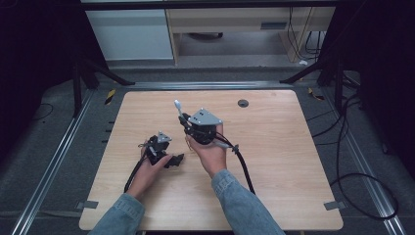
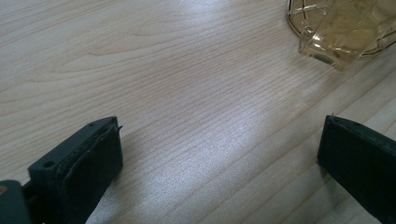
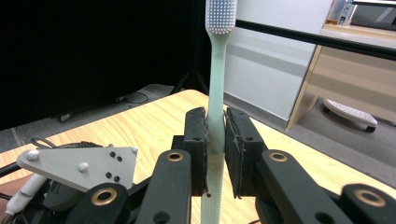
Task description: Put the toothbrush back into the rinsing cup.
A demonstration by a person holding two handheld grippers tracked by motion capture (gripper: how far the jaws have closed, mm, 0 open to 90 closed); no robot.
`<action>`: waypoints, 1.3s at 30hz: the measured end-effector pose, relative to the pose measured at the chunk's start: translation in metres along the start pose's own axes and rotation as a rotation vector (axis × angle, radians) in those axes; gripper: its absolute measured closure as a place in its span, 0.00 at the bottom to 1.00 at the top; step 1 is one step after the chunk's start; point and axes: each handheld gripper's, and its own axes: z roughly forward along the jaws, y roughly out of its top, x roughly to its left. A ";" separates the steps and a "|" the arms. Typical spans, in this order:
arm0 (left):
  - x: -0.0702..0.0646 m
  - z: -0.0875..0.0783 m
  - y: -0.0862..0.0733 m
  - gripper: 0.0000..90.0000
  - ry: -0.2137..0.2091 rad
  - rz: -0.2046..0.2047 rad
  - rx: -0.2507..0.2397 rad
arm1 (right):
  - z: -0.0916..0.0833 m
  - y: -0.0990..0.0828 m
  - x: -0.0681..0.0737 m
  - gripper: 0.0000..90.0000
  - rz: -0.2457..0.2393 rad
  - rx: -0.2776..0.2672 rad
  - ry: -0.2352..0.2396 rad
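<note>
Pale-green toothbrush (image 3: 216, 93) clamped upright in right gripper (image 3: 215, 140).

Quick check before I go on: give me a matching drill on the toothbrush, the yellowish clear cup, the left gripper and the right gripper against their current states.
Things:
1. toothbrush
2. yellowish clear cup
3. left gripper
4. right gripper

States:
A. jaws wide apart above bare table
B. lying tipped on the wood by a wire ring
C. upright, bristles on top
D. jaws clamped on a pale green handle

Pairs: 1-C, 2-B, 3-A, 4-D
</note>
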 end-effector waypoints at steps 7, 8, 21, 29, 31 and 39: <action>0.000 0.000 0.000 0.00 0.001 0.004 0.001 | 0.000 -0.010 0.000 0.88 0.008 0.000 -0.003; 0.000 0.000 0.000 0.00 0.001 0.003 0.000 | 0.000 -0.011 0.000 0.88 0.009 -0.002 -0.003; 0.001 0.000 0.000 0.00 -0.001 0.007 0.003 | 0.003 -0.032 0.001 0.88 0.039 0.006 -0.003; 0.000 0.000 0.000 0.00 -0.002 0.005 0.004 | 0.003 -0.040 -0.001 0.88 0.047 0.006 -0.012; 0.000 0.000 0.000 0.00 -0.002 0.005 0.004 | 0.003 -0.041 -0.001 0.88 0.047 0.005 -0.013; 0.000 0.000 0.000 0.00 -0.002 0.003 0.002 | 0.002 -0.048 0.000 0.88 0.052 0.000 -0.007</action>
